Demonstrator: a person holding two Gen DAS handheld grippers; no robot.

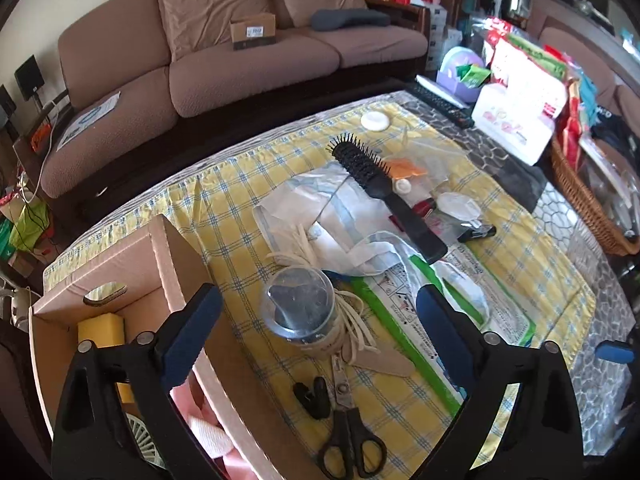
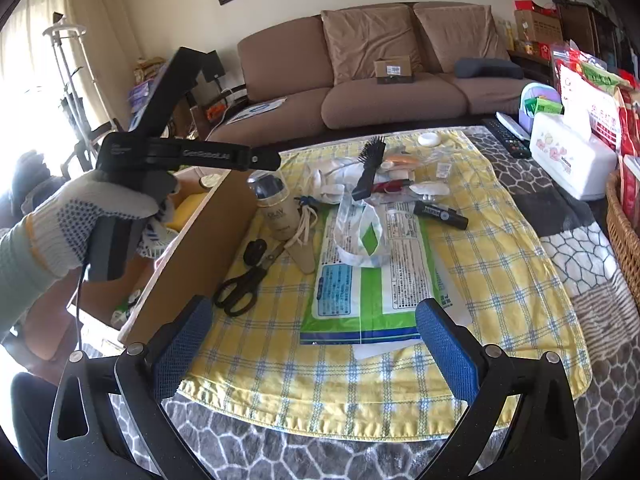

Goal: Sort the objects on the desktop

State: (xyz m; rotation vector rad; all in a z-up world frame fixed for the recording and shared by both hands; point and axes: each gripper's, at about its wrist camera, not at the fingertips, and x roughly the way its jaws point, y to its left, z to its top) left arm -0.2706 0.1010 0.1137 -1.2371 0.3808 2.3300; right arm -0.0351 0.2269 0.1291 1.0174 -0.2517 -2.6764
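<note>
Left claw (image 1: 318,312): jaws wide apart, nothing clamped. It hangs tilted down over the clear-capped bottle (image 1: 298,306), which sits between the blue pads (image 1: 192,320) with a gap on each side, no contact. In the right wrist view the left claw's black body is in a gloved hand (image 2: 86,220) above the box edge; its tips are not clear from that side.

Right claw (image 2: 314,344): jaws spread, empty, over the near edge of the yellow checked cloth (image 2: 500,280). Nothing between its pads.

Around the bottle: it stands upright just beside the cardboard box (image 1: 160,256), with beige cord (image 1: 356,328) looped at its base. Black-handled scissors (image 1: 352,440) lie flat just in front of it, blades pointing toward the bottle. A small black clip (image 1: 314,398) lies beside the scissor blades.

Box is open on the left of the surface; a yellow block (image 1: 100,332) and something pink (image 1: 208,428) are inside.

Further out: green-and-white printed pack (image 2: 368,280) lies flat mid-cloth, with a crumpled white plastic bag (image 2: 360,236) on top. Black hairbrush (image 1: 380,188) rests on the pile behind, bristles away from the camera. Black marker (image 2: 440,214) lies right of the bag. A white round lid (image 1: 375,121) is near the far cloth edge.

Right edge of the surface: white tissue box (image 2: 572,160), wicker basket (image 2: 624,232), remote (image 2: 506,138). Brown sofa (image 2: 360,80) behind.
</note>
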